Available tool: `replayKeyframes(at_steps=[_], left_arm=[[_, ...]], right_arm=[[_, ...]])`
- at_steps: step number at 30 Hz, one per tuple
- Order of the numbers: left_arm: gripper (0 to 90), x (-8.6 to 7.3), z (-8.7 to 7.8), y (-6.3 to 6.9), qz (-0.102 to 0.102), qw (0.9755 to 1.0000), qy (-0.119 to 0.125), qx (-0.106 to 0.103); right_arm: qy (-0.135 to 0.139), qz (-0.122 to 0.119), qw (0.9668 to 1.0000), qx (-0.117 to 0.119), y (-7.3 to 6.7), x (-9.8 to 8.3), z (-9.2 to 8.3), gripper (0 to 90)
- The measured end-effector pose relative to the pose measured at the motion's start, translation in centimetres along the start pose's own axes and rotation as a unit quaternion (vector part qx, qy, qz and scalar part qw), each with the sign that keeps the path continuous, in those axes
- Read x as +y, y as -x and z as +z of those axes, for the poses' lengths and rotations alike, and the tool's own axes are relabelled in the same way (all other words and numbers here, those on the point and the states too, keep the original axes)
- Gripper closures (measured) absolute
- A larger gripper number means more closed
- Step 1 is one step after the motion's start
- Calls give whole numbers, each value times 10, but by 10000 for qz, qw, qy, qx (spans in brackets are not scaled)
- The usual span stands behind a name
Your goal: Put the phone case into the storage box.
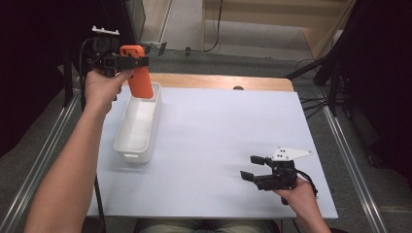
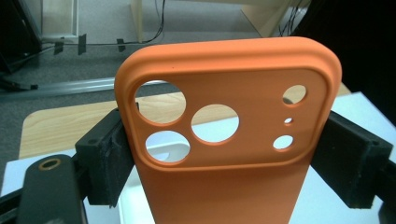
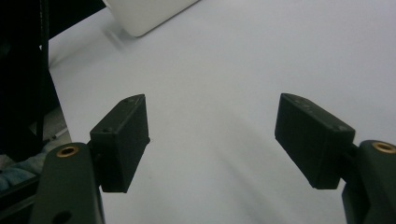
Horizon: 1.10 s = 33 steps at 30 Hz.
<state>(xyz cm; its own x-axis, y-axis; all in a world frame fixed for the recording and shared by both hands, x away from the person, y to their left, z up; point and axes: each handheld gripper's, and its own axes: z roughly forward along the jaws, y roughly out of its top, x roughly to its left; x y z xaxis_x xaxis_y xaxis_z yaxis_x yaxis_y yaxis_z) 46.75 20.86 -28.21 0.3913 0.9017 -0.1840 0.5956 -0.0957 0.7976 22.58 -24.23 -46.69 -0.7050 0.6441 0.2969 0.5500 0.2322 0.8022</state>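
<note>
Overhead forward-down view; close gripper views, sharing perhaps the white bin (image 1: pixel 138 127).

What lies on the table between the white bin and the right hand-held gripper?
Nothing. In the high view, the stretch of white table between the white bin and the right hand-held gripper is bare.

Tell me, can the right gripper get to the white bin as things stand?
Probably yes: the right gripper is open and empty, and bare table lies between it and the white bin.
</note>
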Motion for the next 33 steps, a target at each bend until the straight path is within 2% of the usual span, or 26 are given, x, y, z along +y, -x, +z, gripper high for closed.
replayKeyframes(at_steps=[6,11,12,15,21,26,31,33], left_arm=[[150,4,8,-7,-3,9996,150,232],[150,4,19,-6,51,9990,198,392],[150,3,23,-6,61,9987,195,476],[150,2,29,-7,48,9984,183,535],[150,2,35,-7,96,9970,277,723],[150,3,40,-11,-19,9968,313,732],[150,1,46,-12,-1,9965,294,784],[149,0,49,-11,89,9962,325,803]], right_arm=[[2,-24,10000,-28,-1,-1,-1,250],[-17,47,10000,-37,0,-2,-2,250],[-21,41,10000,-41,0,-2,-2,250],[-6,-5,10000,-55,1,-2,-3,250],[-5,15,10000,-41,0,-2,-3,250],[-24,-10,10000,-7,-2,-2,-2,250],[-16,-17,10000,-3,-2,-1,-2,250],[-12,-13,10000,-3,-3,0,-2,250]])
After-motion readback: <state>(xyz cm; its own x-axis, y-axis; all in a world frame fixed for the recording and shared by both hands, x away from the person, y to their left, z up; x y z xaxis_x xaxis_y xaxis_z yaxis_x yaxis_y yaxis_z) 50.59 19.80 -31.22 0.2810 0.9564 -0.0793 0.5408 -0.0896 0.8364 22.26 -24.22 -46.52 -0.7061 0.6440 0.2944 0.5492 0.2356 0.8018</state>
